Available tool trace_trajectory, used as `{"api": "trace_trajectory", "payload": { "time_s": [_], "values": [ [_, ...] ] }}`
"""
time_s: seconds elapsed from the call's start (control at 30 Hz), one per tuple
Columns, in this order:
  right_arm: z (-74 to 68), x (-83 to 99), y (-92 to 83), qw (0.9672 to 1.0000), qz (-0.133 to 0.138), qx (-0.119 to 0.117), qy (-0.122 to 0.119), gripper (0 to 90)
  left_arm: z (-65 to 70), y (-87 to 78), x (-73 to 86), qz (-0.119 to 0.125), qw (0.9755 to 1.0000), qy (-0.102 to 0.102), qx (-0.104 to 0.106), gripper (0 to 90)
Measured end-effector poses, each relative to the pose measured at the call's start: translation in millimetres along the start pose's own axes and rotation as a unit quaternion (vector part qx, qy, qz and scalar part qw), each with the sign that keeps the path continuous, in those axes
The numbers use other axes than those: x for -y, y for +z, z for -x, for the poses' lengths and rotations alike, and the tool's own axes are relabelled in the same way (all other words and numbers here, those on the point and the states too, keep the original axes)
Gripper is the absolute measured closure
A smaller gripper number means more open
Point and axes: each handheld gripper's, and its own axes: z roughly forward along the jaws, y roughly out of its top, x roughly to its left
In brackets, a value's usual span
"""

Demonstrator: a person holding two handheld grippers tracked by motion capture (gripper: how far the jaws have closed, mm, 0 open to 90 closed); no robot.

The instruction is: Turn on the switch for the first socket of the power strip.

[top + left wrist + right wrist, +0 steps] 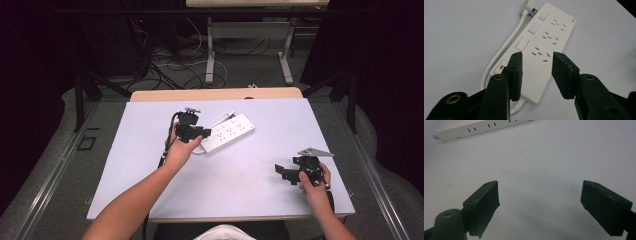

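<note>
You're sitting at a table [150, 200] with a pale lilac-white top and a light wood edge showing along its 12 o'clock side. Past that, another desk [250, 30] on grey metal legs is standing on a grey floor [65, 165], with a mess of cables [165, 65] lying around at 11 o'clock. Dark curtains [380, 60] are hanging at 3 and 9 o'clock.

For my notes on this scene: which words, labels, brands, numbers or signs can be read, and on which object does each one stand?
No text can be read.
White power strip: a small grey mark at its far corner, too small and blurred to read.
Its switches carry no legible marking; the nearest one has just a red spot.
</note>
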Motion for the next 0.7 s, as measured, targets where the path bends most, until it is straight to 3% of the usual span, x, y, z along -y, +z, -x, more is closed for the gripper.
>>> {"api": "trace_trajectory", "payload": {
  "time_s": [0.1,0.27,0.37,0.53,0.7],
  "values": [
    [0.3,-0.3,0.5,1.0,0.0,0.0,-0.001,14.6,3.4,1.3,1.3,0.002,0.9999,0.002,0.012,56.4],
    [1.0,-2.1,2.5,1.0,0.002,0.0,0.002,14.6,10.6,3.6,3.4,-0.004,0.9994,0.027,0.024,51.9],
    [1.7,-2.6,2.7,1.0,0.004,-0.001,0.005,14.6,16.5,4.7,5.4,-0.001,0.9988,0.031,0.039,48.1],
    [1.5,-3.1,3.3,1.0,0.005,-0.002,0.008,14.6,23.2,7.7,8.4,0.007,0.9983,0.042,0.04,43.0],
    [0.2,-3.0,1.7,1.0,0.007,-0.005,0.002,14.5,24.6,14.1,12.3,-0.001,0.9979,0.058,0.027,41.3]
  ]
}}
